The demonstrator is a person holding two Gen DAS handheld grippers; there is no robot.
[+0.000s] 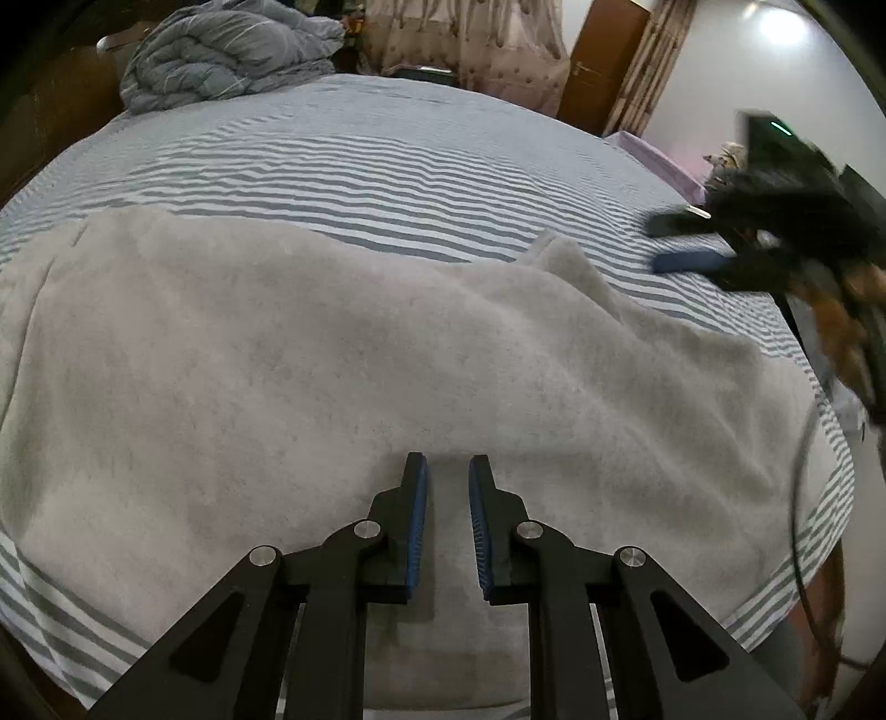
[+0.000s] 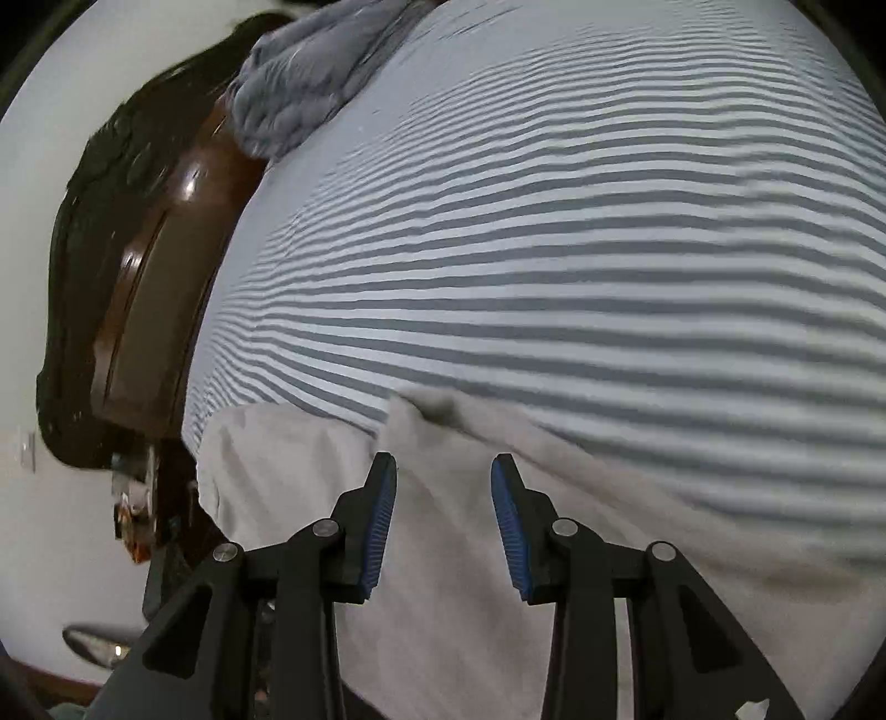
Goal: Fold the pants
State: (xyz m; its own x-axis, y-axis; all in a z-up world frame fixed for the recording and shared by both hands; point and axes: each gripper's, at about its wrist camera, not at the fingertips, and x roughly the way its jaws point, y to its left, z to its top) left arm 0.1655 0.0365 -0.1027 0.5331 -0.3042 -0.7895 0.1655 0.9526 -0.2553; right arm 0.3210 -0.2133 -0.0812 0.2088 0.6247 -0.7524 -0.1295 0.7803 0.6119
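Note:
Light grey pants [image 1: 343, 354] lie spread across the near part of a striped bed [image 1: 354, 160]. A raised fold of the cloth [image 1: 559, 255] sticks up at the right. My left gripper [image 1: 447, 462] is open and empty, just above the pants near the bed's front edge. My right gripper shows blurred at the far right of the left wrist view [image 1: 673, 241], above the bed beyond the fold. In the right wrist view my right gripper [image 2: 443, 462] is open and empty over the pants [image 2: 454, 581], with a bunched cloth edge [image 2: 432, 412] just ahead of the fingertips.
A crumpled blue-grey duvet [image 1: 232, 50] lies at the far left corner of the bed and shows in the right wrist view [image 2: 299, 83]. A brown wooden bed frame [image 2: 149, 310] runs along the left. A door [image 1: 603, 72] and curtains stand beyond the bed.

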